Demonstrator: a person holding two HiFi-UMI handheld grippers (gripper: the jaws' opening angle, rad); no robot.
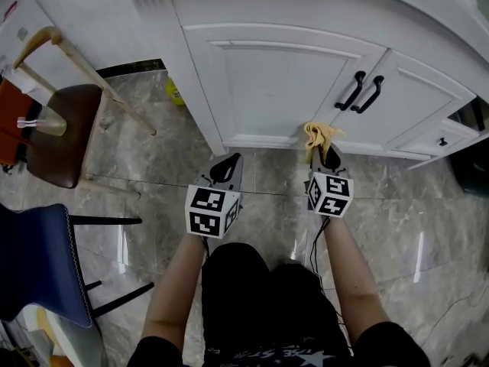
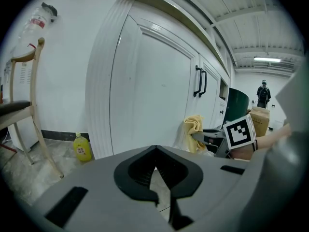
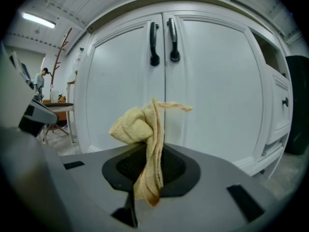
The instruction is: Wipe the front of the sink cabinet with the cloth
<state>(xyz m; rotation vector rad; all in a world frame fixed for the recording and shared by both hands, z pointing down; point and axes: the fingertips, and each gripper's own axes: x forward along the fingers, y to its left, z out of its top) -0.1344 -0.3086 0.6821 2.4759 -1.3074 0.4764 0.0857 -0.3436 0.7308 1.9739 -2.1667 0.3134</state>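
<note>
From above, the left tongs (image 1: 227, 168) and right tongs (image 1: 325, 155) hang low over the glossy marble floor (image 1: 153, 155), close to the white sink cabinet (image 1: 283, 75). The yellow cloth (image 1: 319, 134) sits at the foot of its doors. A wooden chair (image 1: 65, 128) and a blue chair (image 1: 38, 262) stand off to the left.

In the left gripper view, those tongs are closed to a thin slit with nothing between them. A yellow bottle (image 2: 82, 147) stands on the floor by the cabinet corner.

In the right gripper view, the tongs pinch the bunched cloth below two black handles (image 3: 154, 42). Whether the cloth touches the door is unclear.
</note>
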